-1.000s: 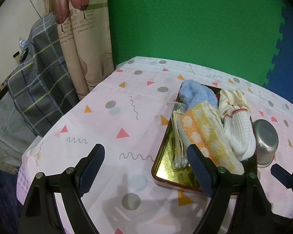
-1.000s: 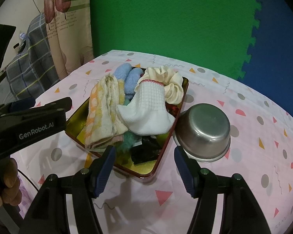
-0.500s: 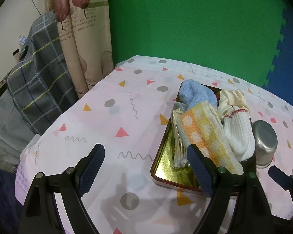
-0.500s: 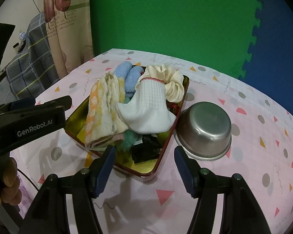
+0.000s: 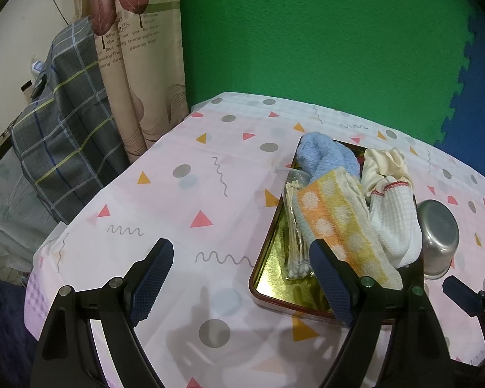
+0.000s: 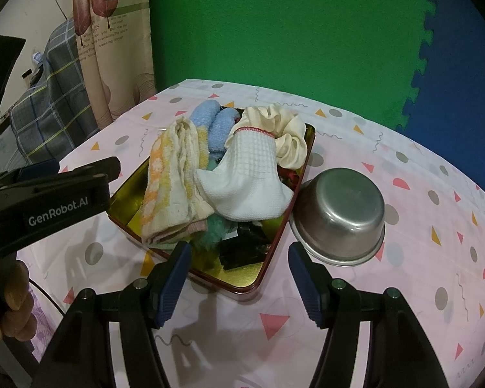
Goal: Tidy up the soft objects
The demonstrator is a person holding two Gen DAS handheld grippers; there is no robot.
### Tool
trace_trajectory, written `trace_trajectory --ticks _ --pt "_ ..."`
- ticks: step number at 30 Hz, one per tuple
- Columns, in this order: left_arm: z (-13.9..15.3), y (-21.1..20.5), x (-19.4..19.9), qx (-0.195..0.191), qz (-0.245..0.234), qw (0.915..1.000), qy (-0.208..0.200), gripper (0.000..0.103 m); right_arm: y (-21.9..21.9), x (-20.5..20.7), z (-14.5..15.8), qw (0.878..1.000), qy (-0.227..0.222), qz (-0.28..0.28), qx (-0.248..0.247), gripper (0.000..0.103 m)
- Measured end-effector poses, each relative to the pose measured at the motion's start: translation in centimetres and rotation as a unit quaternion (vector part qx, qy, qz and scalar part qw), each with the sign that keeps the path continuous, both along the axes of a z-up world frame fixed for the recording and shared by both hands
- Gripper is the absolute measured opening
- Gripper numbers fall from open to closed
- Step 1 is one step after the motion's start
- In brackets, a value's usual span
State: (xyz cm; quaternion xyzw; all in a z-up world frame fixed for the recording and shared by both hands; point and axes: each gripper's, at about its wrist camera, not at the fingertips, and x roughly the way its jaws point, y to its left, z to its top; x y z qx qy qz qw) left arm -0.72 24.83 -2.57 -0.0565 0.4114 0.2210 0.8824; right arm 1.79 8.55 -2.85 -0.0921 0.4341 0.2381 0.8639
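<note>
On the worktop (image 6: 355,307), tray (image 6: 276,236) heaped with soft stuff beside upturned steel bowl (image 6: 339,213), both hand-held grippers (left (image 5: 242,278), right (image 6: 239,283)) open, empty, short of it: probably take top white sock (image 6: 245,177) first, pinch mid-fold.

Left gripper (image 5: 242,278) and right gripper (image 6: 239,278), each tilted downward, jaws spread wide with nothing between them. A hand (image 6: 6,307) grasps the left gripper's handle.
</note>
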Motion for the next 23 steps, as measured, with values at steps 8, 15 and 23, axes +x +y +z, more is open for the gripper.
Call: trace_trajectory --ticks 8,15,23 --pt "0.05 0.04 0.01 0.0 0.0 1.0 0.0 0.084 0.21 -0.3 -0.15 1.0 -0.001 0.003 -0.004 0.064" --pt "-0.08 -0.18 0.01 0.0 -0.005 1.0 -0.004 0.084 0.24 -0.3 -0.12 1.0 -0.001 0.002 -0.003 0.064" --pt "0.1 -0.25 -0.01 0.004 -0.005 1.0 -0.005 0.084 0.26 -0.24 -0.06 1.0 -0.002 0.004 -0.004 0.064"
